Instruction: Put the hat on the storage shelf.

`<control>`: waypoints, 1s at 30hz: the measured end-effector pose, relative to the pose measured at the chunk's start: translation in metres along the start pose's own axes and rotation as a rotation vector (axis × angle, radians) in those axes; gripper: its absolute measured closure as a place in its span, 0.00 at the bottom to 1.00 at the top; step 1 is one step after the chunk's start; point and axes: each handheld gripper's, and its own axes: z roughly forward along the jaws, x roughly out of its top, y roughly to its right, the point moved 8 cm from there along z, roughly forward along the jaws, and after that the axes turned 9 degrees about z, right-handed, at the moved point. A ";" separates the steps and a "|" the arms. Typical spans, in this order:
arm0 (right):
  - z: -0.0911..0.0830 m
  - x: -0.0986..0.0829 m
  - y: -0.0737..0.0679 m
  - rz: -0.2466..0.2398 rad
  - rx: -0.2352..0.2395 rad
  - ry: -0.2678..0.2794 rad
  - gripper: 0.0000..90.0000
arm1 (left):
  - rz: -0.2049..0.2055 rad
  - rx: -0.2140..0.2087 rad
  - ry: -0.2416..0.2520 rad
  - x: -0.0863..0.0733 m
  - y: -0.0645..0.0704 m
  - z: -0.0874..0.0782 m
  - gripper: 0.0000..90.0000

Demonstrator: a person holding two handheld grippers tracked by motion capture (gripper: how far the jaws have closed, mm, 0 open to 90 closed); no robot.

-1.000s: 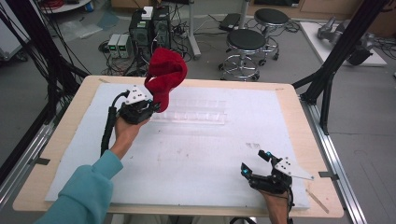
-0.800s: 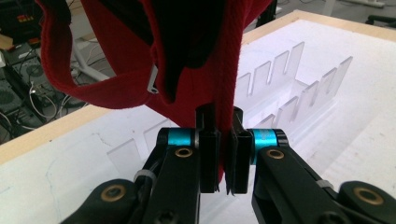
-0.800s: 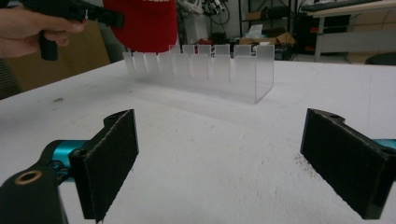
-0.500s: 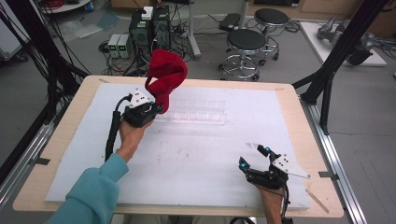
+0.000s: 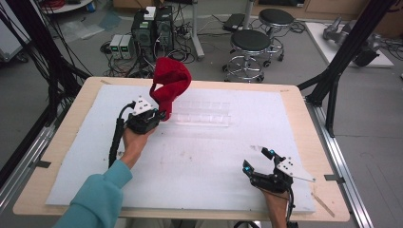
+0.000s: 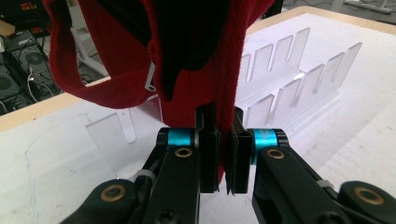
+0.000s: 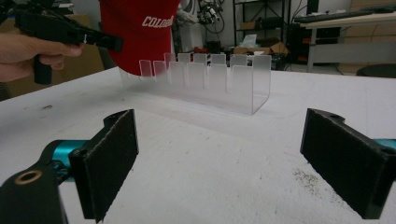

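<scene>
A red cap (image 5: 170, 85) hangs upright over the left end of a clear slotted rack (image 5: 205, 114) on the white table mat. My left gripper (image 5: 160, 115) is shut on the cap's lower edge; in the left gripper view the red fabric (image 6: 201, 56) is pinched between the jaws of my left gripper (image 6: 224, 149), with the rack (image 6: 289, 79) behind. My right gripper (image 5: 259, 160) stands wide open near the front right, holding nothing. In the right gripper view the cap (image 7: 137, 32) and rack (image 7: 205, 79) lie ahead of my right gripper (image 7: 224, 158).
The white mat (image 5: 199, 161) covers most of the wooden table (image 5: 57, 156). Stools (image 5: 250, 47) and electronics (image 5: 152, 28) stand on the floor beyond the far edge. Black frame posts (image 5: 337, 71) rise at the table's right and left.
My left gripper has shifted slightly right and nearer, carrying the cap along. My right gripper has stayed near the front right, open.
</scene>
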 end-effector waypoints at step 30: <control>-0.003 0.000 -0.002 -0.010 0.021 0.023 0.11 | -0.015 -0.113 -0.084 -0.026 0.007 -0.039 0.20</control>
